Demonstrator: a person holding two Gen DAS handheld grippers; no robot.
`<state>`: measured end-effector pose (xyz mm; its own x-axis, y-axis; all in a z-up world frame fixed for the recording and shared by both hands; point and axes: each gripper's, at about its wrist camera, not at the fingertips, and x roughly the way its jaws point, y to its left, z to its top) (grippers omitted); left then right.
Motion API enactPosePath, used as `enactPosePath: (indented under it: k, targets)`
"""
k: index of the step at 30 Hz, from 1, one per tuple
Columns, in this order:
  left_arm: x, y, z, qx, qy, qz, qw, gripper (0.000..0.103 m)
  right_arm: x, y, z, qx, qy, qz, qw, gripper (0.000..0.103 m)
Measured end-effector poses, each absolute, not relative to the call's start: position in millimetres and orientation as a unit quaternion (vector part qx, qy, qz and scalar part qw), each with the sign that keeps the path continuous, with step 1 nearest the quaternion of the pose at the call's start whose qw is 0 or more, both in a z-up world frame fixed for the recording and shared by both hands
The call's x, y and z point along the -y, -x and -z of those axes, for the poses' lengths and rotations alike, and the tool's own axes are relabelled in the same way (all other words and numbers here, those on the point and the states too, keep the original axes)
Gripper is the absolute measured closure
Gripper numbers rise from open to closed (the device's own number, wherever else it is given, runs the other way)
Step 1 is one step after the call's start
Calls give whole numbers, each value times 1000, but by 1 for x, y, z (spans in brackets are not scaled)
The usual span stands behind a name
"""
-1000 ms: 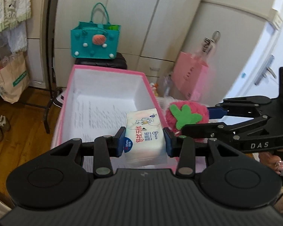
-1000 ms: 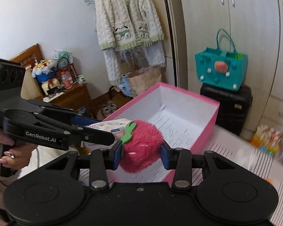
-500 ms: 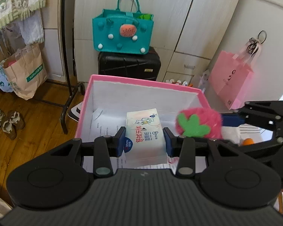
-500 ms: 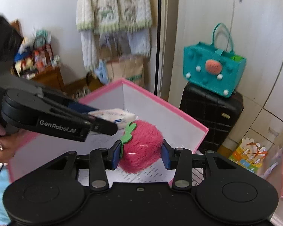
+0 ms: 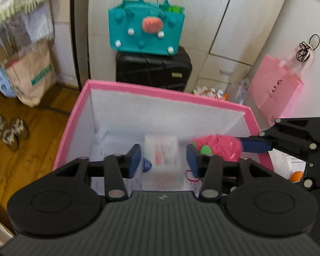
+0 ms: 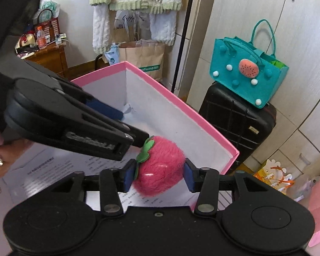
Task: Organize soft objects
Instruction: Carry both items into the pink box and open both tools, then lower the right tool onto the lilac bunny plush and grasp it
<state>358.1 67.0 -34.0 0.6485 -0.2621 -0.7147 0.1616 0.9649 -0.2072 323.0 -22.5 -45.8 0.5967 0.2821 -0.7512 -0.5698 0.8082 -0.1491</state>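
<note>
left wrist view first: our left claw (image 5: 163, 158) hangs over the pink box (image 5: 160, 90), and its jaws have just been opening. the tissue pack (image 5: 163, 160) sits blurred between the pads with a gap on each side, so we read it as let go and dropping to the box floor, where printed paper lines the bottom. that's the point of tilting down over the open top: release inside the walls and nothing rolls away.

over to the right wrist view: our right claw (image 6: 159, 173) has also been easing open, but the plush strawberry (image 6: 160, 168) is touching both pads, fur bulging past them, green leaf at the left pad. we'd call it lightly held, low over the box's near corner. our left claw crosses just beside the berry's leaf, so we'd judge crowding the one risk as both items go in together.
</note>
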Motion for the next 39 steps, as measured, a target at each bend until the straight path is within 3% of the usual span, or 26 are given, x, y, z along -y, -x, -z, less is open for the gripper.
enactPosePath:
  k: [3,17,32,39]
  targets:
    - [-68,-346,20,-373,33,119,920,44,27,-318,42,-372,177,-245,878,48]
    - [-96,-267,-41,-355,-24,152,922,42,71,-245,-3,-378,37,-256,889,47]
    - [-64,-164,-70,-365,-86,256,891,23,98,-128,-33,-359,28,-271,893,42]
    - [-39,-132,-66,-362,-109,293,878,17,115,-78,-26,-363,37,-257,895,26]
